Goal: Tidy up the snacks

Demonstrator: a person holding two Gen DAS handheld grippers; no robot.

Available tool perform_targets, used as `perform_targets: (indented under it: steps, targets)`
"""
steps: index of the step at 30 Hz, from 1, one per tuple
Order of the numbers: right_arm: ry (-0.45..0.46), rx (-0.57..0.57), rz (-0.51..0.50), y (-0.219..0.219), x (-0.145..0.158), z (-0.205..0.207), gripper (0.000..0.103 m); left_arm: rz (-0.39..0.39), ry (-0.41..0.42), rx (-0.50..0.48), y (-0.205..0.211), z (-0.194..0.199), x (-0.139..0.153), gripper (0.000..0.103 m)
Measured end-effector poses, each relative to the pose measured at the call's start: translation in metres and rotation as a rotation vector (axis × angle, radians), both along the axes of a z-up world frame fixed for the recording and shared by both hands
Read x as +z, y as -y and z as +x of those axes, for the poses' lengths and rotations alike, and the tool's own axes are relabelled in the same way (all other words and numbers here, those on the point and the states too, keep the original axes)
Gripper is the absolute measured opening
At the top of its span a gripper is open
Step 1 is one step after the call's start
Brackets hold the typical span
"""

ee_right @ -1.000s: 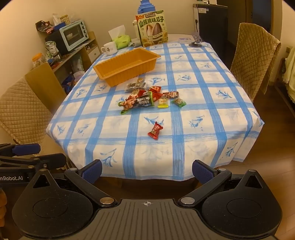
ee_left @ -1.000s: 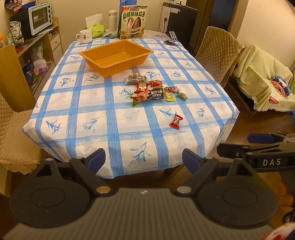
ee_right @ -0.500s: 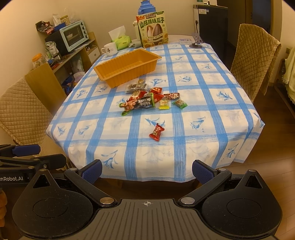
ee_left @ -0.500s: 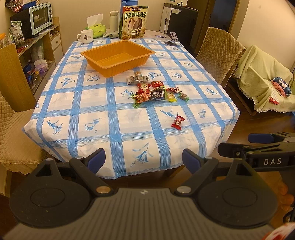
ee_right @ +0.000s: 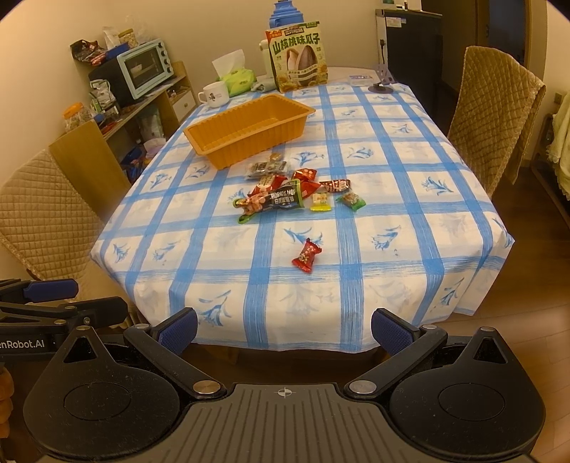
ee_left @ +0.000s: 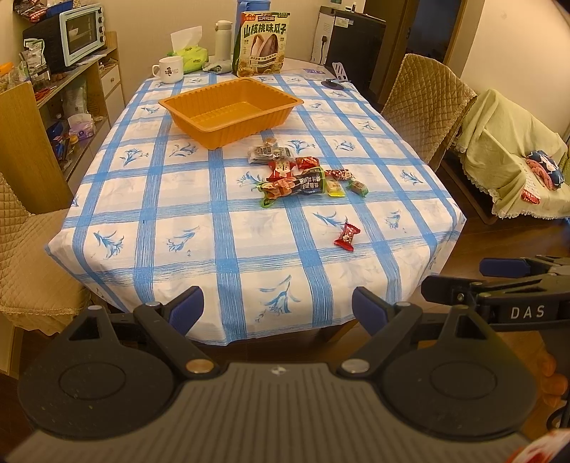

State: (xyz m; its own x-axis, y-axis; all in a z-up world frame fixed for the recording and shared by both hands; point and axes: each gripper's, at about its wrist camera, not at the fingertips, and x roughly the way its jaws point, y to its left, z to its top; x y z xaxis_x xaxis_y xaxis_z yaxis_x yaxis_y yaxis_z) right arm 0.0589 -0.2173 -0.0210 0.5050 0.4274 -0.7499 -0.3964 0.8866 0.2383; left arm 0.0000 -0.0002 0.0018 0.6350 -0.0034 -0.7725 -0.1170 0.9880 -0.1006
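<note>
An empty orange tray (ee_left: 231,110) (ee_right: 249,130) stands mid-table on the blue checked cloth. Several wrapped snacks lie in a cluster (ee_left: 299,178) (ee_right: 285,192) in front of it, among them a long green packet (ee_left: 294,187) (ee_right: 272,203). One red candy (ee_left: 347,236) (ee_right: 306,255) lies alone nearer the front edge. My left gripper (ee_left: 278,310) is open and empty, short of the table's front edge. My right gripper (ee_right: 284,329) is open and empty too, also short of that edge; it shows in the left wrist view (ee_left: 498,281).
A big sunflower-seed bag (ee_left: 262,48), a mug (ee_left: 169,70), a tissue pack (ee_left: 190,53) and a flask (ee_left: 223,39) stand at the table's far end. Padded chairs stand on the left (ee_left: 21,270) and right (ee_left: 424,107). A shelf with a toaster oven (ee_left: 76,32) is left.
Both grippers have moved a little closer to the table, so the tray and snacks look slightly nearer. Both stay open. Nothing on the table has moved.
</note>
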Motion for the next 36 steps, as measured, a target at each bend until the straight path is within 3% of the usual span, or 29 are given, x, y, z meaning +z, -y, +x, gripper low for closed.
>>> perform_targets:
  steps: [36]
  targets:
    - [0.001,-0.001,0.004,0.0012,0.0014,0.0007,0.103,-0.003,0.002,0.0,-0.0014,0.0001,-0.0007,0.089]
